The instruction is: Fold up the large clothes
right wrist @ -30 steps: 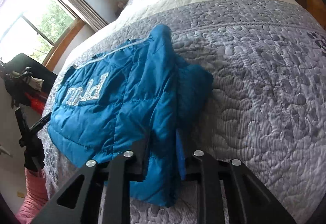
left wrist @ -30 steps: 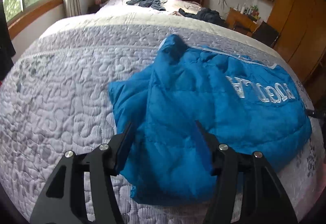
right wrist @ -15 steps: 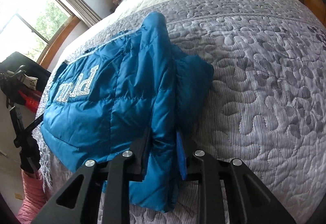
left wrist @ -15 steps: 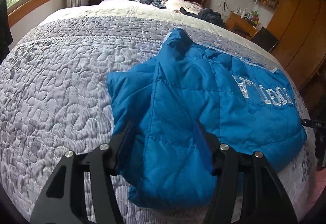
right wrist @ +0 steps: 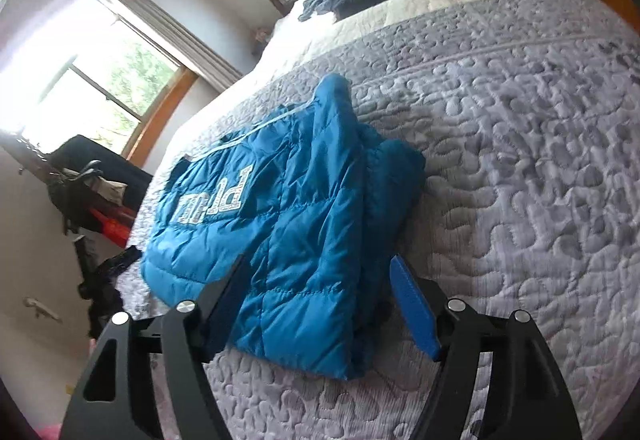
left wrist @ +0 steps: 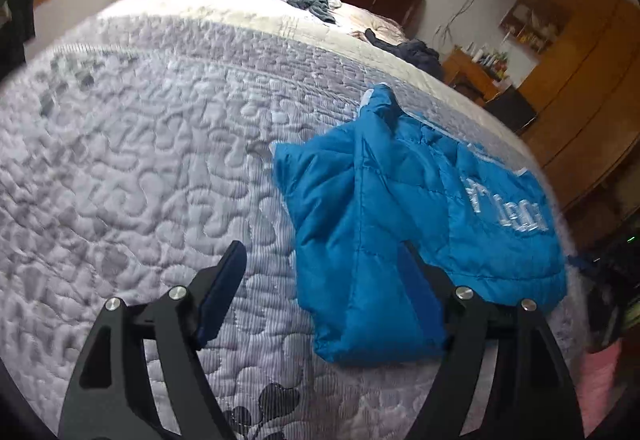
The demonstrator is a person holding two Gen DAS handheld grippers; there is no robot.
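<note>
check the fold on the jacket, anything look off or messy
The jacket lies folded on the quilt, but unevenly: a darker under-layer sticks out past the top layer on one side. Both grippers, left and right, are open.

Daylight fills both views, soft and cool; in the right wrist view the window [right wrist: 92, 88] at nine o'clock is blown out to white glare, bleaching the wall beside it; in the left wrist view the windows at eleven and one o'clock are dimmer, their panes greenish. Shadows are faint and diffuse; a soft dark band lies under the blue jacket [left wrist: 400, 224] at its near edge. The left wrist view is smeared by motion blur, worst on the quilt [left wrist: 132, 144] from nine to eleven o'clock; the right wrist view is sharper. Fisheye bending curves the bed edges; black vignette rings each frame's corners.
</note>
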